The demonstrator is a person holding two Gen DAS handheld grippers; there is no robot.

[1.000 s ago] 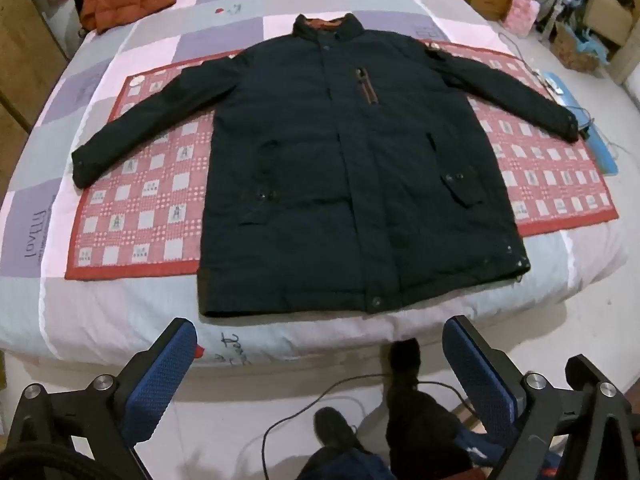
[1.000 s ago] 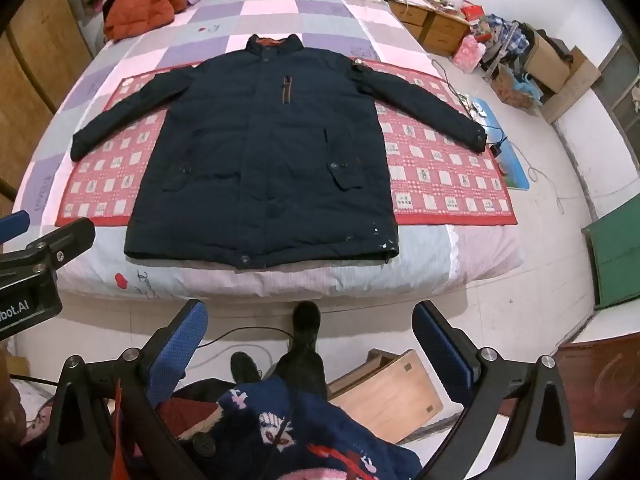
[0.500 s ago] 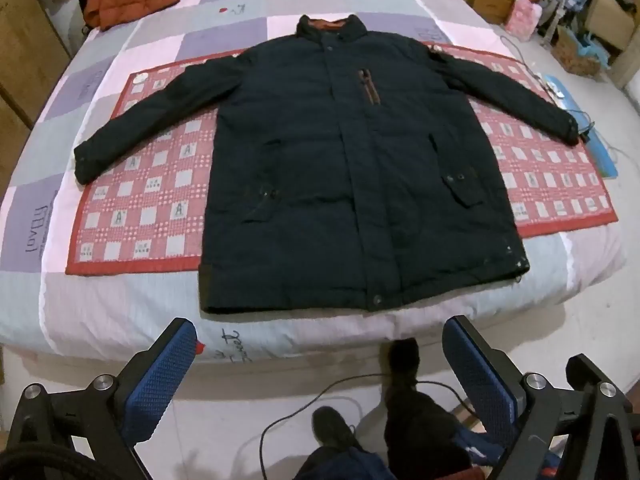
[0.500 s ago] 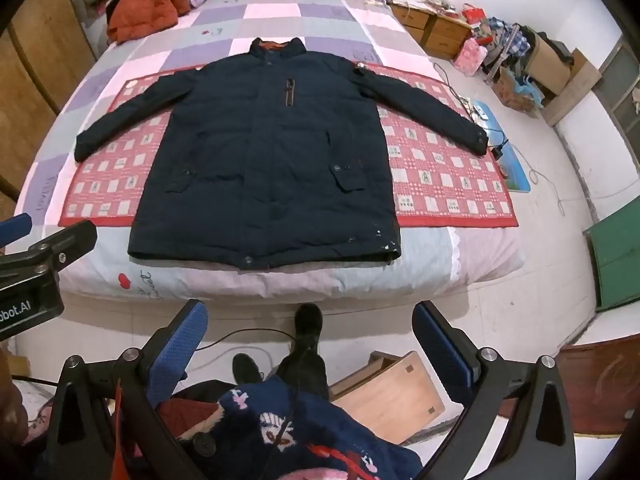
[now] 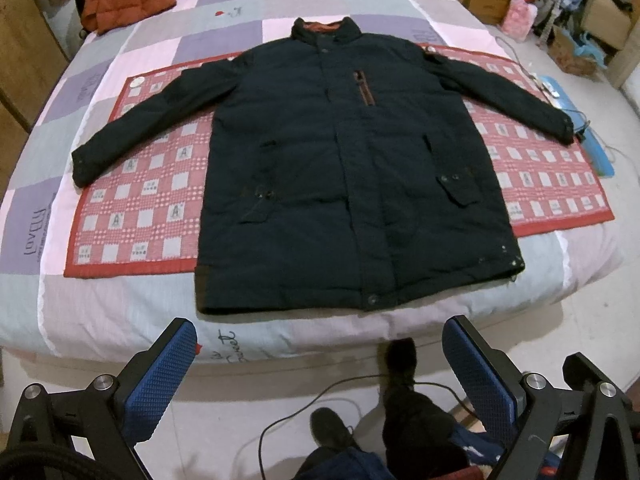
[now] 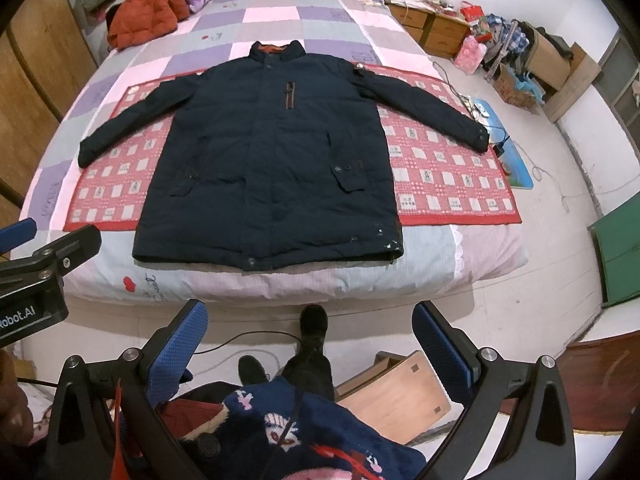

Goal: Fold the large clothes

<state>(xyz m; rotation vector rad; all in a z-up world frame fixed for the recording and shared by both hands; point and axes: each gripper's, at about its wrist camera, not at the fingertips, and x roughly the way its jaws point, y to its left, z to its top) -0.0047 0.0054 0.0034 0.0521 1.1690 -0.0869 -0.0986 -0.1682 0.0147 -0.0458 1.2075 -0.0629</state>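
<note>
**Coat laid flat, folding not yet begun**

A dark navy coat (image 5: pixel 352 168) lies face up across the middle of the bed (image 5: pixel 120 312), collar toward the head end, hem just short of the foot edge, both sleeves spread out over a red checked mat (image 5: pixel 132 208). The left gripper (image 5: pixel 320 364) and the right gripper (image 6: pixel 310 344) hang off the foot edge above the floor, each with its jaws wide apart and nothing between them. An orange jacket (image 6: pixel 144 20) sits bunched at the head corner, well apart from the coat. This looks like the approach before the first fold. The next move likely calls for reaching to a sleeve cuff (image 5: pixel 82 162), pinching the thick fabric firmly, and carrying it across the chest.
</note>
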